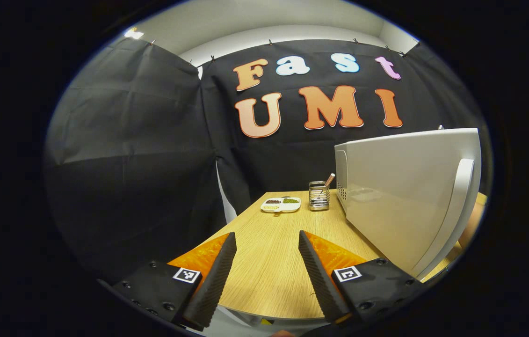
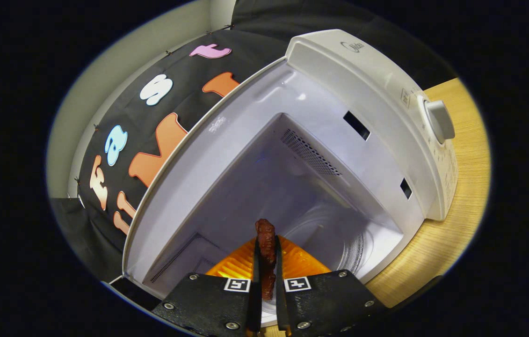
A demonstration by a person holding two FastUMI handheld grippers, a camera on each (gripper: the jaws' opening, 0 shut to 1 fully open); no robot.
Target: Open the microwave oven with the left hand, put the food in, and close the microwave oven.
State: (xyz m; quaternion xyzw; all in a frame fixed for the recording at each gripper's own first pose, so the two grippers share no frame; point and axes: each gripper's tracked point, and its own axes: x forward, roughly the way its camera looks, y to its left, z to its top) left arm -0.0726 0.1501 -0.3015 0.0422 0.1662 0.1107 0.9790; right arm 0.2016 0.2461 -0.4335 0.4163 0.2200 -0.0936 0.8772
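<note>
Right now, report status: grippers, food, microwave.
Left gripper open, holding nothing, beside the microwave door. Right gripper shut on the food, at the open microwave cavity. Nothing in the way.

Divided dish (image 1: 280,204) beside utensil holder (image 1: 319,196) on table (image 1: 269,262).

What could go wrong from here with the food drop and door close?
The food is pinched thin between the right gripper fingers at the microwave opening; it could slip or land short of the turntable. The left gripper hangs open beside the open door, away from its handle, so closing needs a fresh approach.
</note>
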